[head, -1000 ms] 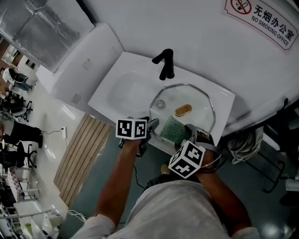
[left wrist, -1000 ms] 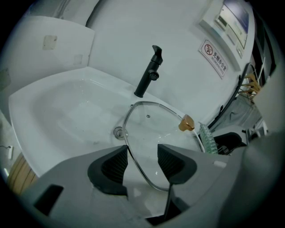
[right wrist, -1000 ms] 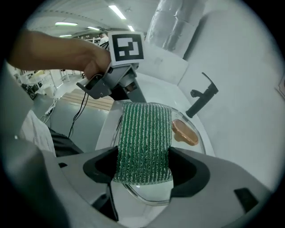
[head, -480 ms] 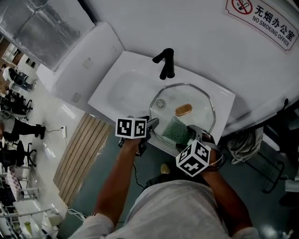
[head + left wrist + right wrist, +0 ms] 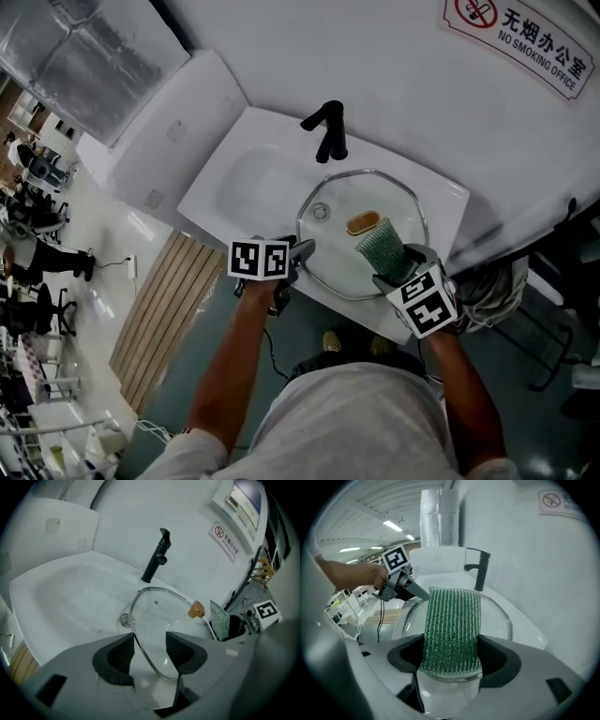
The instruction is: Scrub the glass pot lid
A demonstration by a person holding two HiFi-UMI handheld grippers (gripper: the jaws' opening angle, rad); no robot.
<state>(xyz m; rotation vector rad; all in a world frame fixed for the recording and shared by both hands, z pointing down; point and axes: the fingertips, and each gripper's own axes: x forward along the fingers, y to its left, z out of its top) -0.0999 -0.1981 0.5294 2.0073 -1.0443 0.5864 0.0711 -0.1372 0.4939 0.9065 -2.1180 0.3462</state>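
Glass: the glass pot lid (image 5: 330,248) lies tilted over the right half of the white sink (image 5: 239,173), its metal-banded near rim reaching past the sink's front edge
Centre: an amber knob (image 5: 364,223) sits near the lid's middle, facing up
Scrubber: a green scouring pad (image 5: 382,246) stands on the glass just right of the knob; whether the two touch cannot be told
Right side: the right hand-held gripper (image 5: 451,657) has its jaws clamped on the pad's lower end, and the ribbed pad sticks out forward over the lid
Left side: the left hand-held gripper (image 5: 146,651) is at the lid's near-left rim, jaws closed on it, the rim running slantwise between the two pads
In the way: the knob lies between the pad and the lid's left half; a black faucet (image 5: 328,129) rises just behind the lid's far edge
Basin: the drain (image 5: 124,619) shows just beside the lid's left rim
Around: a no-smoking sign (image 5: 525,37) on the wall above, coiled cables (image 5: 483,291) right of the sink, a wooden slatted panel (image 5: 159,300) on the floor to the left
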